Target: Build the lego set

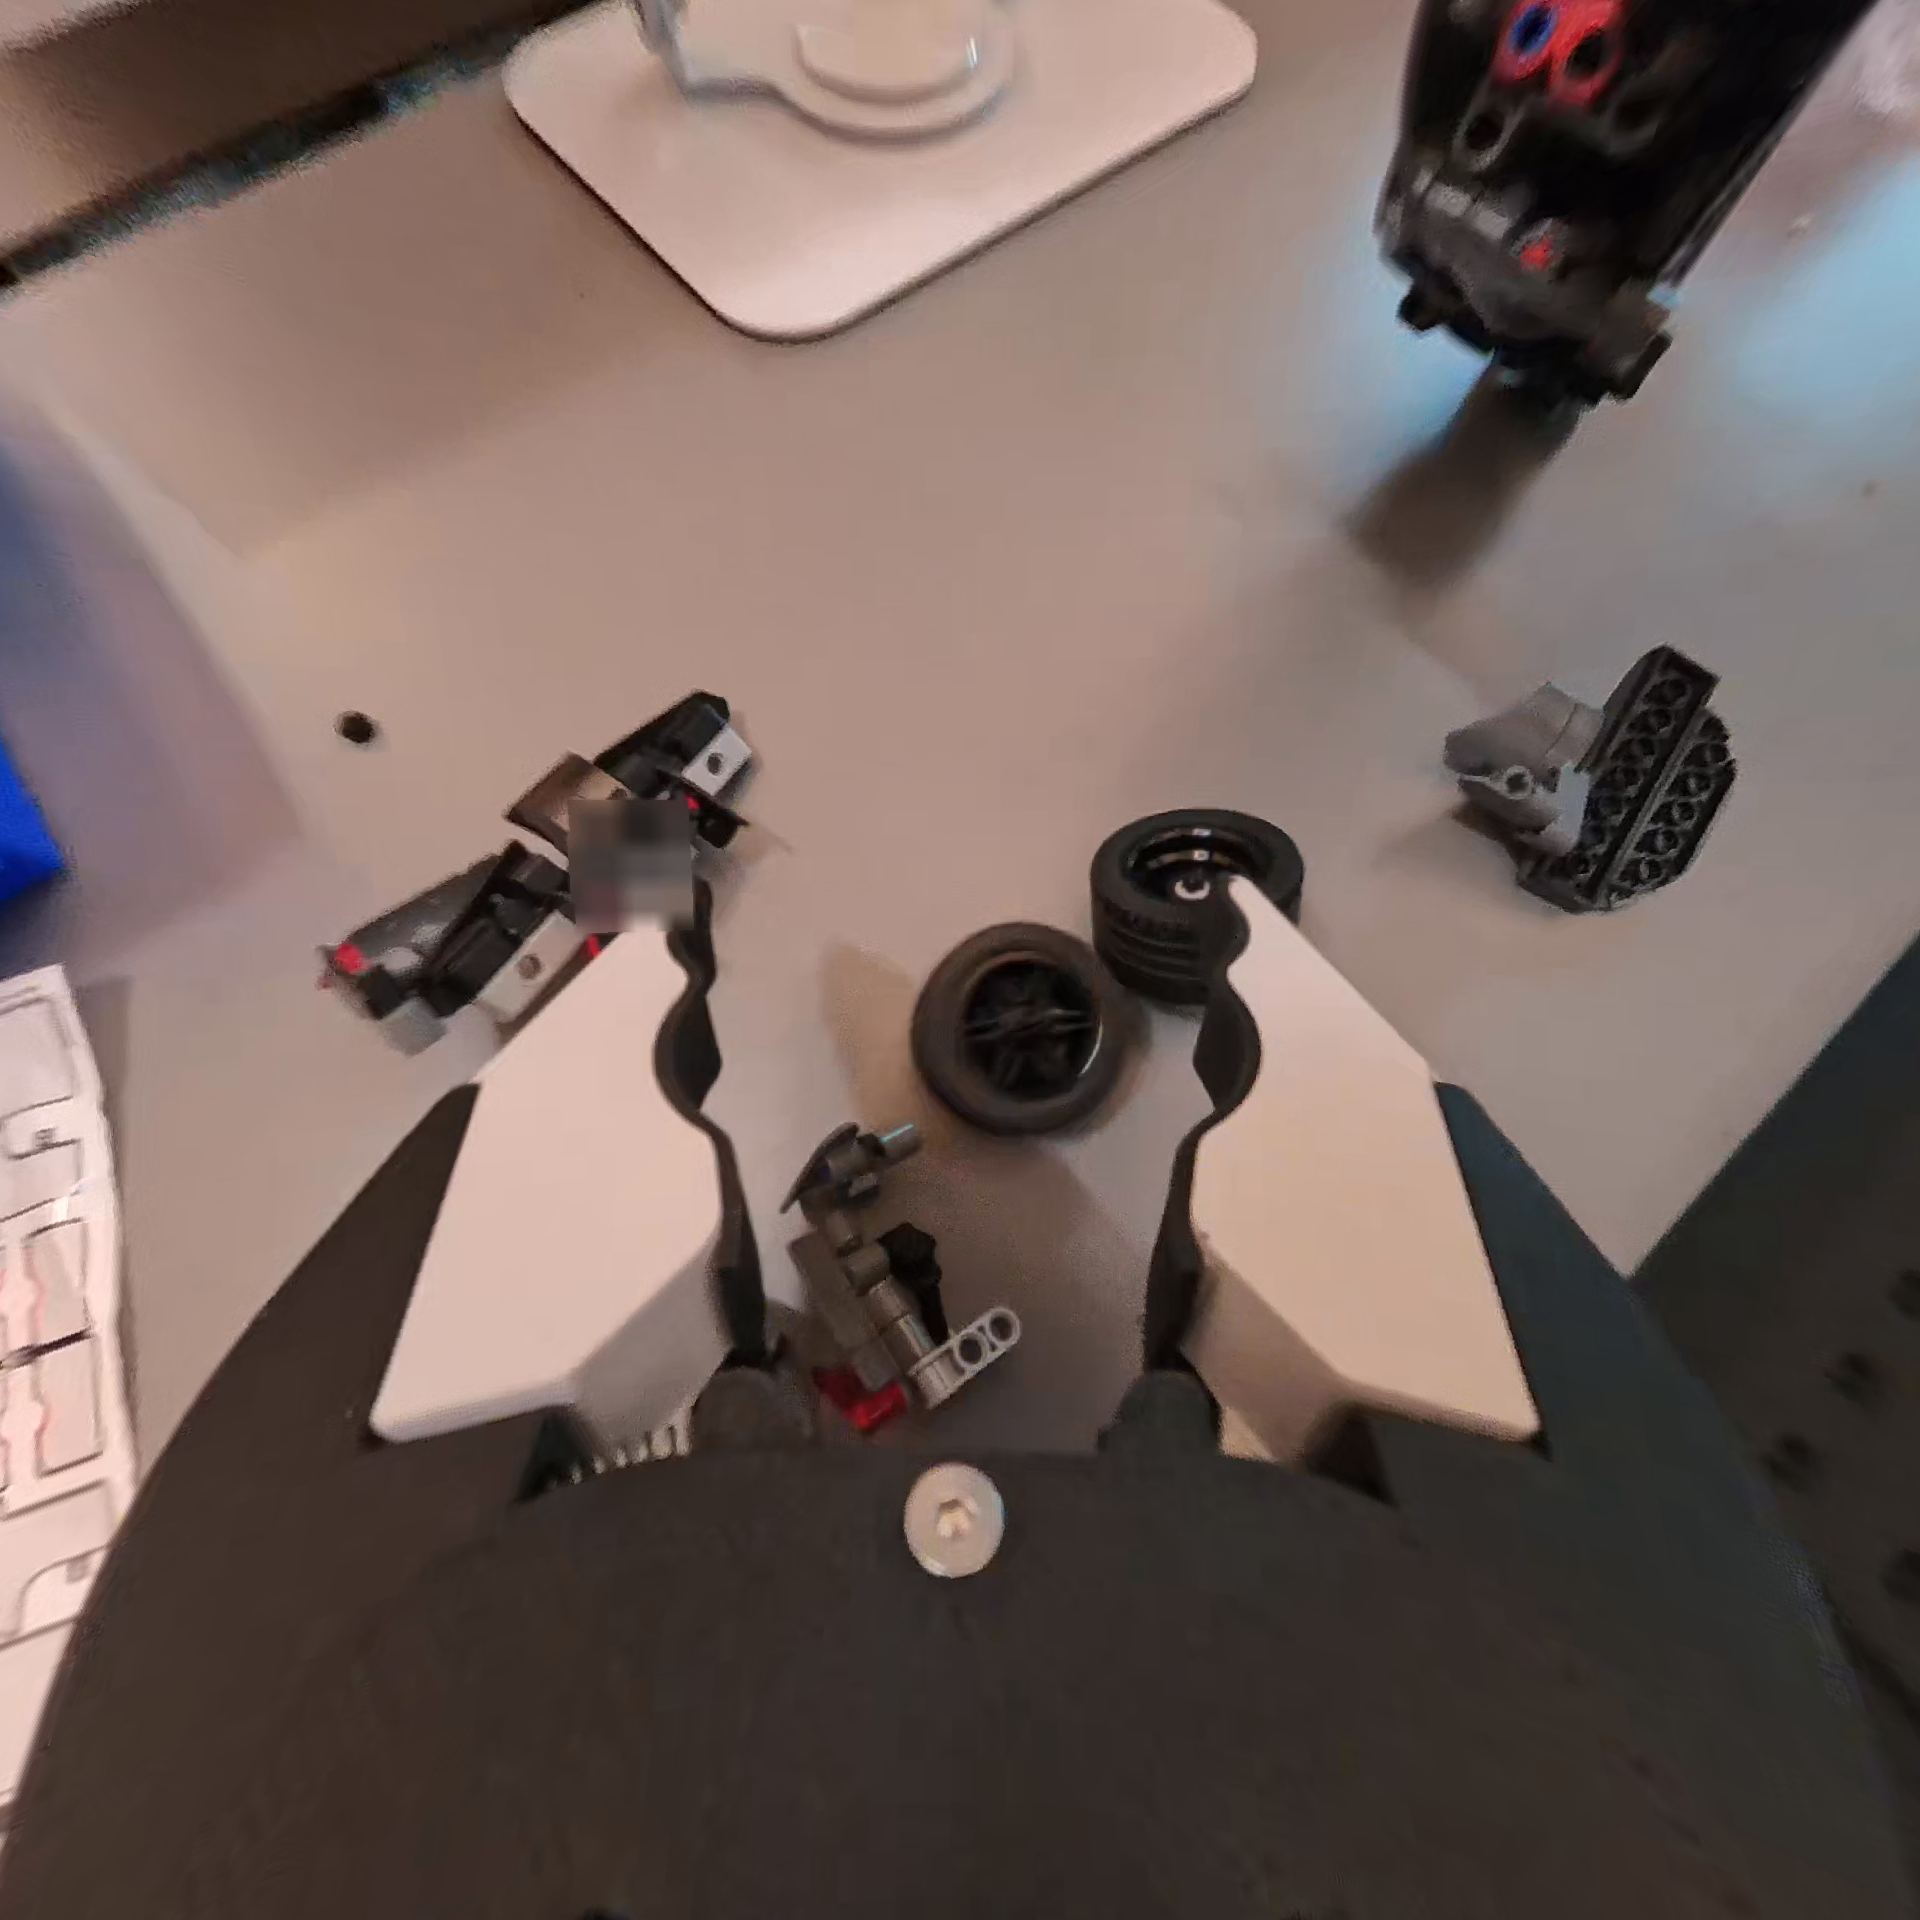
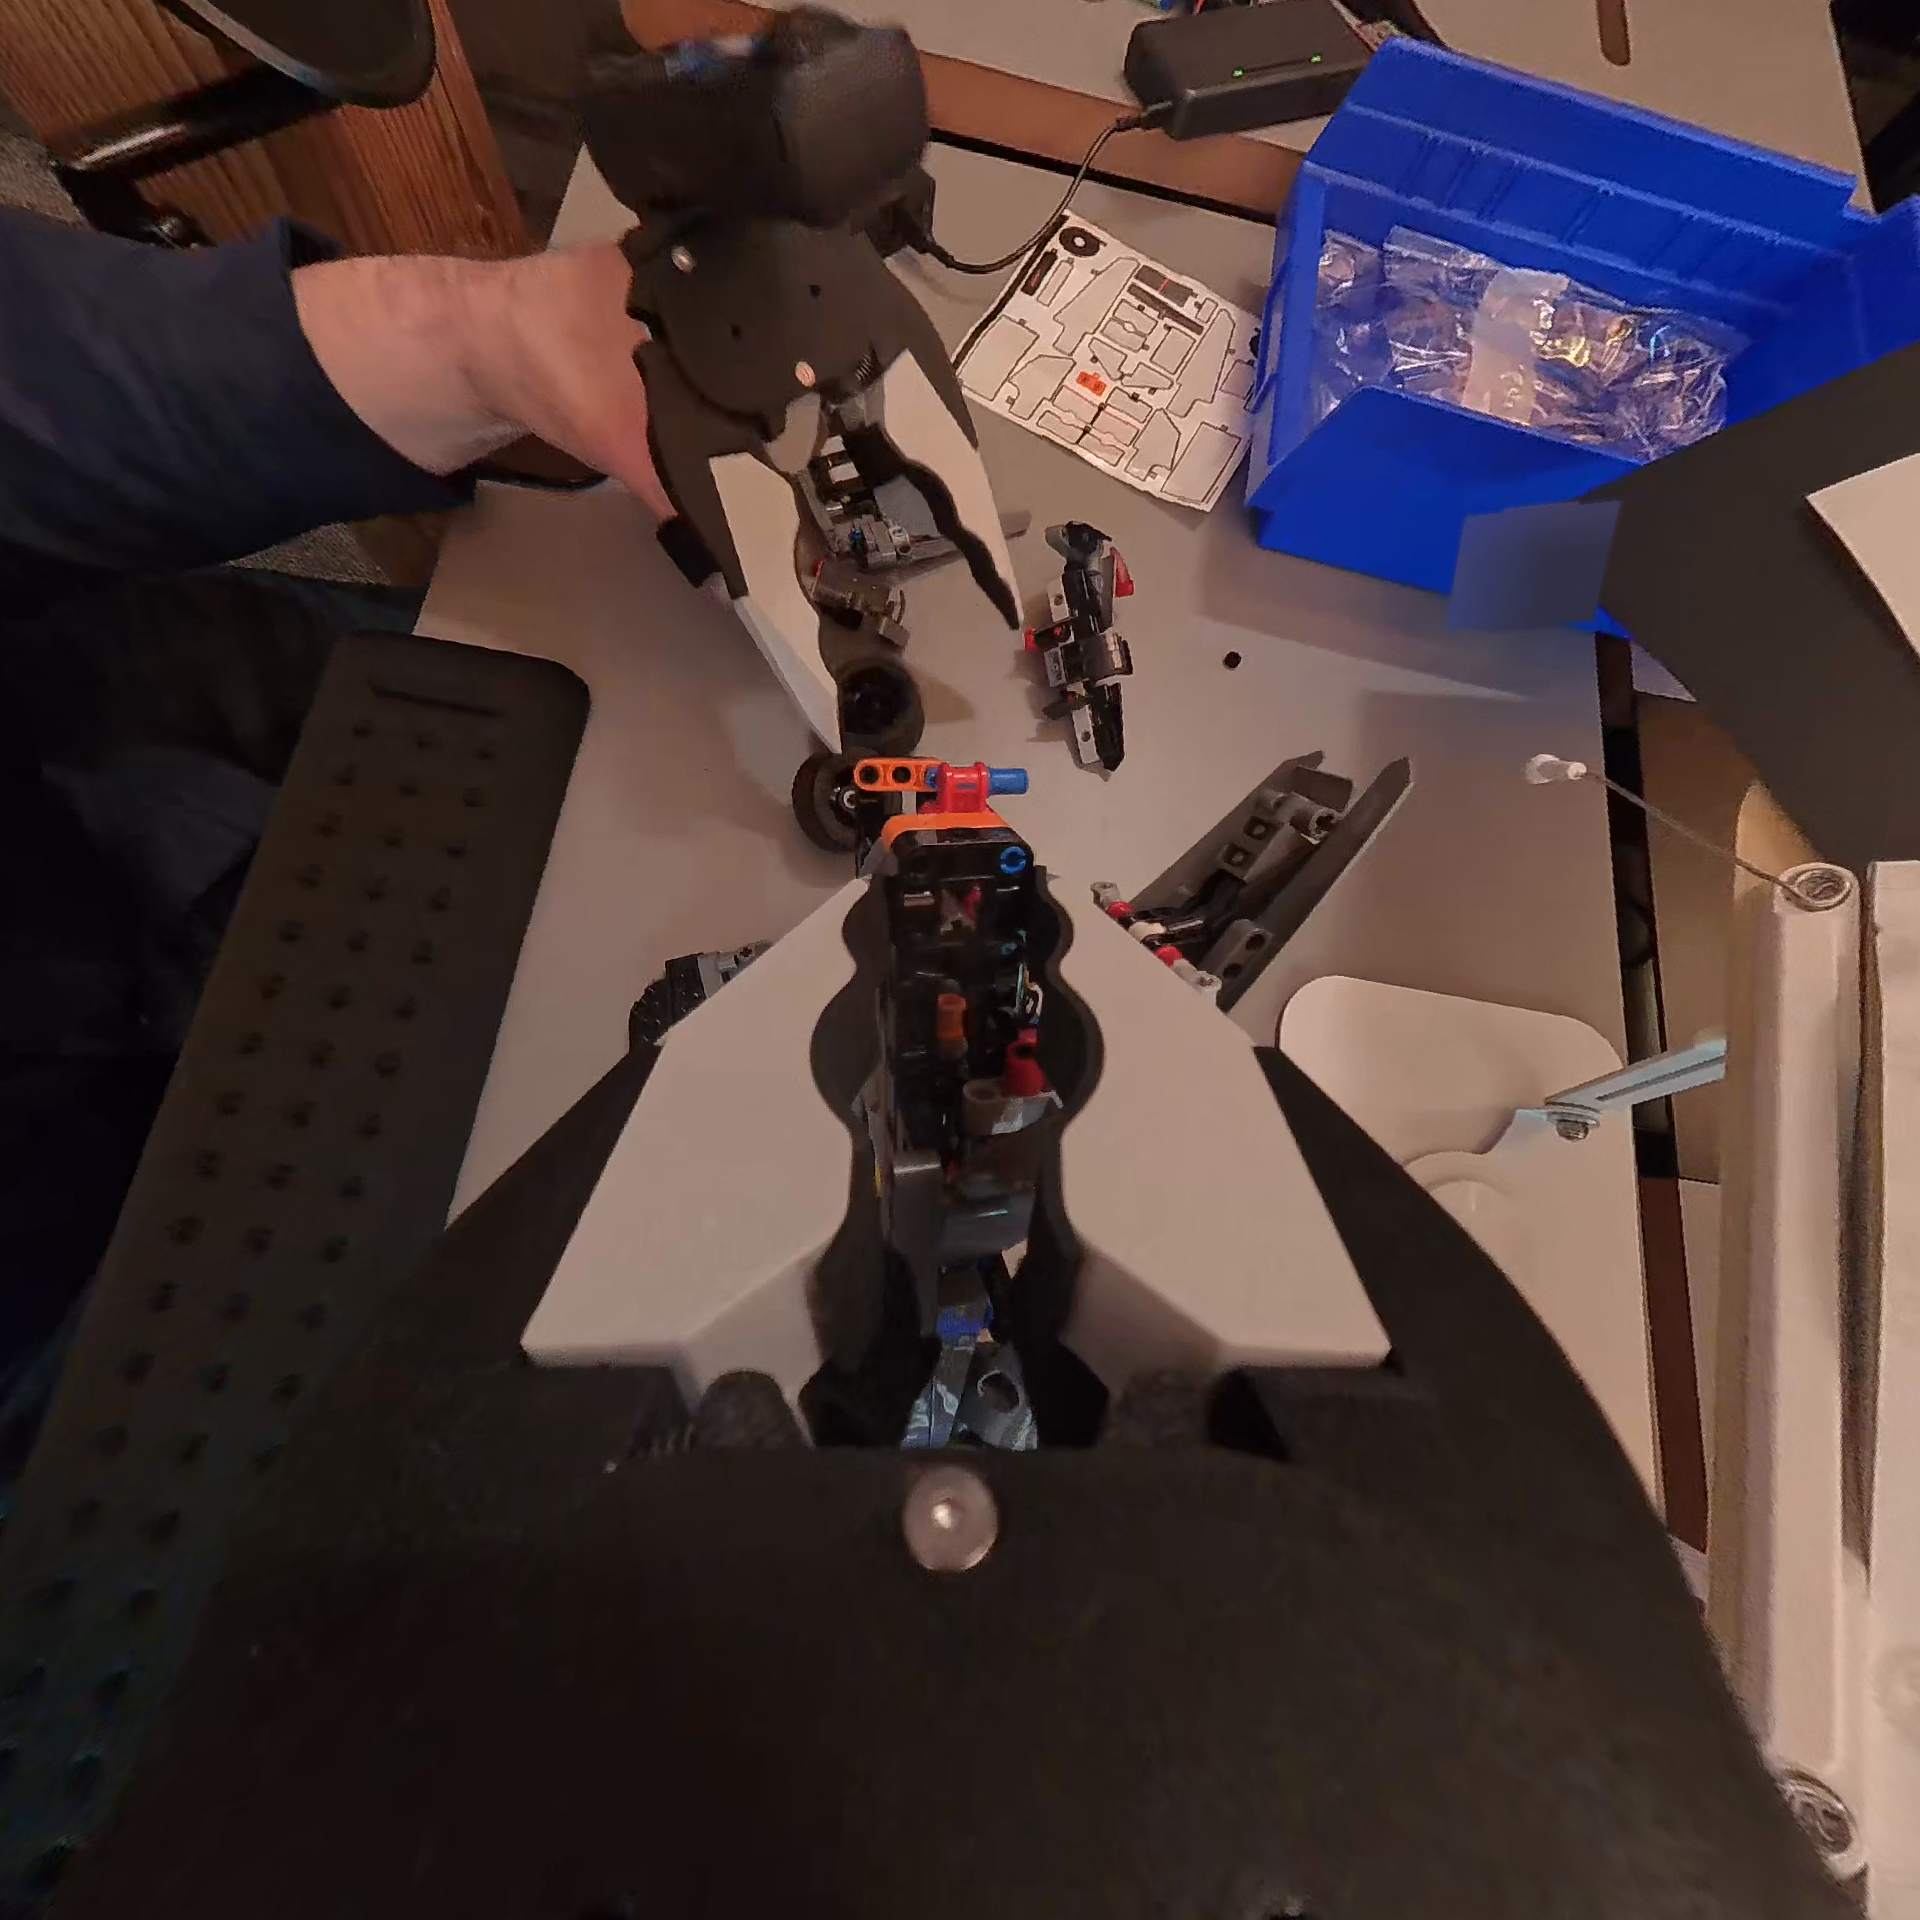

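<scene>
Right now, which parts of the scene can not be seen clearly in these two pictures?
- Left wrist view: the black lego chassis with red and blue pins is blurred and cut by the top edge.
- Left wrist view: the upright black rubber tyre is partly hidden by the open left tongs.
- Right wrist view: the chassis's lower end is hidden between the shut right tongs.
</scene>
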The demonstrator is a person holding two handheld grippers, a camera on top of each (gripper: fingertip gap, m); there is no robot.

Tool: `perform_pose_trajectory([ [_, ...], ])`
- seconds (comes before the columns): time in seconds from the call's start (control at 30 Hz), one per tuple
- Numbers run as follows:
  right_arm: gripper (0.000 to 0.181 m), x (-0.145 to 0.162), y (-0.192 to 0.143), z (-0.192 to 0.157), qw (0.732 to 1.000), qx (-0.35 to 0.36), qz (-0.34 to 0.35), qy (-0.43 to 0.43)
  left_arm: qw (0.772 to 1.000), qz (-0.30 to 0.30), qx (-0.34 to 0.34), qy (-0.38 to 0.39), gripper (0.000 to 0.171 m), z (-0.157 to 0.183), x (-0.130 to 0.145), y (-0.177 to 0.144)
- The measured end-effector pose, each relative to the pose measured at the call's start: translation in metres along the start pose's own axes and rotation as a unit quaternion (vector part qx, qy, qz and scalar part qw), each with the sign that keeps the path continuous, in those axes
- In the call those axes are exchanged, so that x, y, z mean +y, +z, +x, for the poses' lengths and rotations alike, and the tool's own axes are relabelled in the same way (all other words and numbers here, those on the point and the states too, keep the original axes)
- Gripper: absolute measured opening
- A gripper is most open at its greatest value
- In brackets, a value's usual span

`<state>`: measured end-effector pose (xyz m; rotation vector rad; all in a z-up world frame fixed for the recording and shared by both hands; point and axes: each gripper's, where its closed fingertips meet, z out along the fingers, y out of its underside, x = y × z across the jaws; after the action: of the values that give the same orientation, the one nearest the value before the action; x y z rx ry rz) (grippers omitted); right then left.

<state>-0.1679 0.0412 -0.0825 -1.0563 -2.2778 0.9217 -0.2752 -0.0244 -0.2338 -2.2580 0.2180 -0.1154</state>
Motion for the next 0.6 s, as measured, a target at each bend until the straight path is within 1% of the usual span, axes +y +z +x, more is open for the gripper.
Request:
perform_pose_trajectory([
  [0.07, 0.023, -0.001, 0.001, -0.001, 1.0, -0.001, 0.003, -0.001, 0.999, 0.042, 0.002, 0.008, 0.091, 0.008, -0.018, -0.011],
  [0.17, 0.023, -0.002, 0.005, -0.002, 1.0, 0.004, -0.001, -0.004, 0.994, 0.094, 0.024, 0.06, 0.085, 0.043, -0.057, -0.016],
  [0.23, 0.023, -0.005, 0.008, -0.005, 1.0, 0.003, 0.001, -0.005, 0.99, 0.102, 0.059, 0.08, 0.088, 0.069, -0.077, -0.009],
  [0.3, 0.023, -0.009, 0.009, -0.008, 1.0, 0.002, 0.004, -0.005, 0.985, 0.117, 0.089, 0.086, 0.085, 0.088, -0.094, 0.003],
  [0.33, 0.023, -0.01, 0.01, -0.009, 1.0, 0.002, 0.002, -0.005, 0.986, 0.115, 0.089, 0.084, 0.08, 0.09, -0.098, 0.011],
  [0.37, 0.023, -0.01, 0.012, -0.011, 1.0, 0.001, -0.001, -0.005, 0.986, 0.118, 0.081, 0.081, 0.069, 0.088, -0.102, 0.018],
  [0.4, 0.023, -0.008, 0.014, -0.011, 1.0, 0.005, -0.01, -0.005, 0.986, 0.124, 0.079, 0.08, 0.063, 0.088, -0.106, 0.023],
  [0.43, 0.024, -0.008, 0.014, -0.009, 1.0, 0.014, -0.016, -0.004, 0.985, 0.122, 0.092, 0.084, 0.061, 0.091, -0.105, 0.026],
  [0.47, 0.024, -0.012, 0.011, -0.007, 1.0, 0.022, -0.008, -0.001, 0.985, 0.12, 0.103, 0.074, 0.06, 0.091, -0.103, 0.03],
  [0.53, 0.028, -0.023, -0.003, -0.003, 0.999, 0.033, 0.023, 0.01, 0.984, 0.126, 0.11, 0.067, 0.059, 0.091, -0.101, 0.034],
  [0.6, 0.04, -0.025, -0.019, -0.002, 0.999, 0.035, 0.032, 0.017, 0.983, 0.133, 0.117, 0.056, 0.058, 0.091, -0.099, 0.034],
])
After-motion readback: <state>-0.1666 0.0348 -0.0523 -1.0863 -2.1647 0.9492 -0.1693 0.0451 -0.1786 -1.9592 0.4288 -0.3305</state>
